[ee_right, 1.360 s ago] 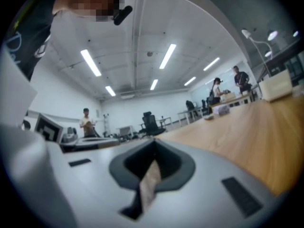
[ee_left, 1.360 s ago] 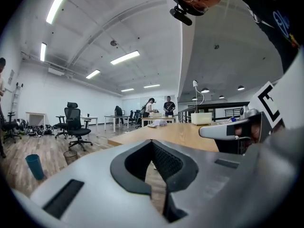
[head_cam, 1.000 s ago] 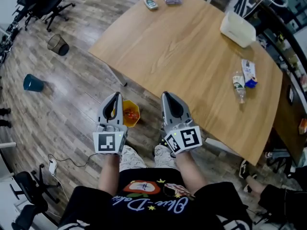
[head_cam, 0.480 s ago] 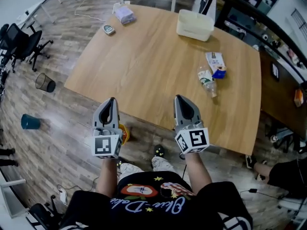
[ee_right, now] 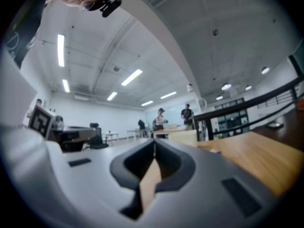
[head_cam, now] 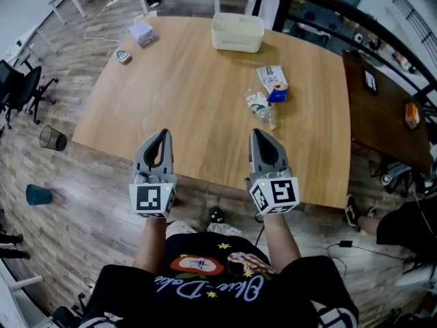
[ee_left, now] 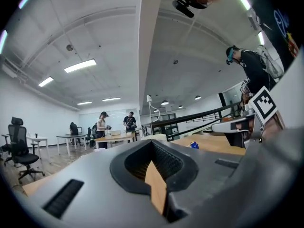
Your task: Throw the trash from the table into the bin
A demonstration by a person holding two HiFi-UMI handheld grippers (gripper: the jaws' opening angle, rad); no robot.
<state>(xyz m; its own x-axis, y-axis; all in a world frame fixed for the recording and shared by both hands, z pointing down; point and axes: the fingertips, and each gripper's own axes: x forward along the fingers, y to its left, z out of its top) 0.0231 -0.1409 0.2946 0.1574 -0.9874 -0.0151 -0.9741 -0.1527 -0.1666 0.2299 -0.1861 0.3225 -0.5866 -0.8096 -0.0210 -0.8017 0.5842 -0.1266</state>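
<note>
Now left gripper [head_cam: 162,137] and right gripper [head_cam: 261,137] both closed, empty, over near edge of table [head_cam: 191,80]. Bottle [head_cam: 261,106] and packet [head_cam: 273,82] lie on right half, untouched. Risk: closed jaws may push bottle, it rolls off edge; bin [head_cam: 51,137] stands on floor well left.

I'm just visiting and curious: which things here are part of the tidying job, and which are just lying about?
Job: crushed plastic bottle, snack packet, table, perhaps the mesh bin.
Lying about: white tub, purple pack, small round gadget, blue cup on the floor.
</note>
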